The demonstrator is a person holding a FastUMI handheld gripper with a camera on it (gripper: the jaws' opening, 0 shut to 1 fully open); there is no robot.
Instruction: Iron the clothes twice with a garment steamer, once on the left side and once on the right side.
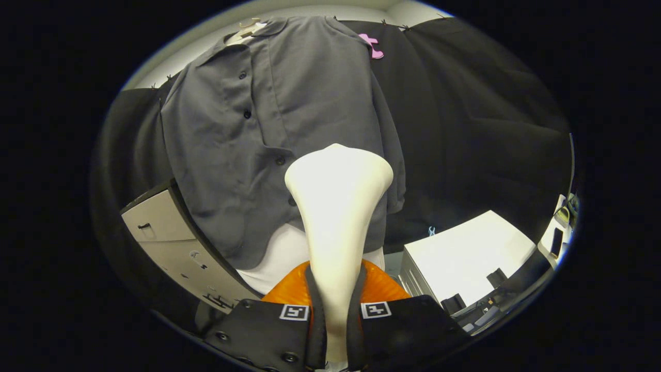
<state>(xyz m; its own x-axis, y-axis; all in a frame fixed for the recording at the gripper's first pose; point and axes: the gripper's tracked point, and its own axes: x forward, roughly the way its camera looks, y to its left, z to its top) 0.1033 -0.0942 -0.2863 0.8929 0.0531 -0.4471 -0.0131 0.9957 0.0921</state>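
Clamped between both fingers of the tool (335,330), the garment steamer (338,206) rises straight ahead: its pale handle narrows down into the grip and its broad head flares out above. An orange part of the tool's body sits just behind the fingers on either side of the handle.

Beyond the head hangs the grey shirt (268,139), buttoned down the front and carried on a pale hanger (248,28) against the booth's dark cloth wall (465,119). The steamer head stands low on the garment, near the lower buttons and slightly to the side of the placket; whether it touches the cloth I cannot tell. A white piece of fabric shows under the shirt's hem.

By my reading, one of the two passes is in hand, with the head at the bottom of a stroke. The next move calls for keeping the head flat to the cloth and running it along one side panel, then repeating on the other side.

A grey cabinet (170,243) with drawer fronts stands beside the shirt; the drawers look closed, their contents hidden. On the other side, a white bench (465,258) lies farther back, with small dark objects at its near edge.
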